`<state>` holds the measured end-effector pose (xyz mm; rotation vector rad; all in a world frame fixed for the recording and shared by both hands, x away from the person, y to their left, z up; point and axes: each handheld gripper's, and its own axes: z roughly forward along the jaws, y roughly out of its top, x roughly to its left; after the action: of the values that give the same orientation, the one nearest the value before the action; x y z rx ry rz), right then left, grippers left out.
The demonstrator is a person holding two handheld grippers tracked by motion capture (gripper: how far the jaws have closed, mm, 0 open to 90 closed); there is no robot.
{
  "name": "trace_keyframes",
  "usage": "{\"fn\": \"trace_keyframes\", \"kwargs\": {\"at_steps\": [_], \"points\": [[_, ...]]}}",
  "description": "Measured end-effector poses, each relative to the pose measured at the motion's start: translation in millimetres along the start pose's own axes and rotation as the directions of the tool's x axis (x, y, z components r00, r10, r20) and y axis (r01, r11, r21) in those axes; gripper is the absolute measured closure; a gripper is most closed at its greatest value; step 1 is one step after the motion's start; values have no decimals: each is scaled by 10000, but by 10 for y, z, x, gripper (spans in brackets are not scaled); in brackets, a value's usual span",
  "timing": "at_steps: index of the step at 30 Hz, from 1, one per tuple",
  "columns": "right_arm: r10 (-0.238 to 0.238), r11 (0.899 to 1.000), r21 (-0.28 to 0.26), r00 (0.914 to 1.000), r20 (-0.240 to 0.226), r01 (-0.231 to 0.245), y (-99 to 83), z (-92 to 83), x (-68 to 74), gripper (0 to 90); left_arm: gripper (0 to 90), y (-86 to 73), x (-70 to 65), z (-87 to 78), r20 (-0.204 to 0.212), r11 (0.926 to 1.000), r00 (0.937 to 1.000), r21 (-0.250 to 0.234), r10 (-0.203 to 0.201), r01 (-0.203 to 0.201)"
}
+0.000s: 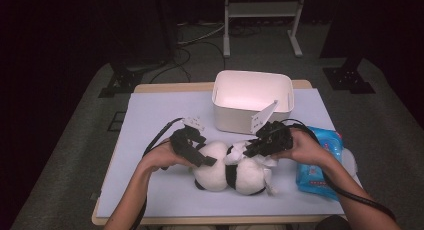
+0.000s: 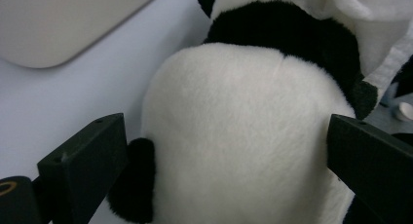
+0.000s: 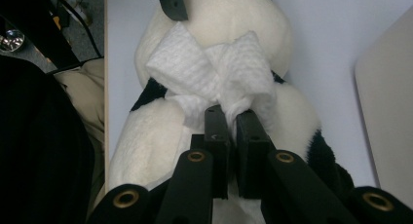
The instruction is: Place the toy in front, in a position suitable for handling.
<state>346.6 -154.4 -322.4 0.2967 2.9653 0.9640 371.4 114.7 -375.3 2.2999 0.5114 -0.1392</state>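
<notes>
A black-and-white panda plush [image 1: 220, 172] lies on its side at the table's front middle. My left gripper [image 1: 206, 151] stands open over its left half. In the left gripper view the two jaws straddle the plush's white body [image 2: 243, 136] with a small gap on each side. My right gripper [image 1: 252, 147] is over the plush's middle, shut on a white wipe [image 3: 214, 73] that is bunched against the panda [image 3: 229, 14]. The wipe is pinched between the jaws of the right gripper [image 3: 233, 119].
An empty white bin [image 1: 235, 117] stands just behind the plush at the table's middle back. A blue packet of wipes [image 1: 320, 162] lies at the right edge under the right forearm. A pale cover [image 1: 150, 125] lies over the table.
</notes>
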Motion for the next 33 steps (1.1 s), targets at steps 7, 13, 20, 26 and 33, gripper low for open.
{"fn": "trace_keyframes", "kwargs": {"at_steps": [7,13,20,26,33], "points": [[-88,9999,53,10000,-38,88,-10,5,16,847,110,-79,56,189,1092,9999,9940,96,-53,42],[122,9999,-62,9999,41,-122,-11,-22,-41,846,256,-61,10,100,556,9992,9982,-329,244,-226],[255,9994,-236,9988,415,-246,20,-122,-124,847,294,118,-83,-34,-739,9953,9941,-488,797,-834],[510,9980,-415,9957,768,-479,94,-175,-209,847,297,182,-153,-96,-1696,9894,9787,-674,1155,-1284],[582,9974,-437,9976,375,-566,16,-102,-242,847,259,133,-281,-32,-1674,9886,9774,-548,1292,-1401]]}}
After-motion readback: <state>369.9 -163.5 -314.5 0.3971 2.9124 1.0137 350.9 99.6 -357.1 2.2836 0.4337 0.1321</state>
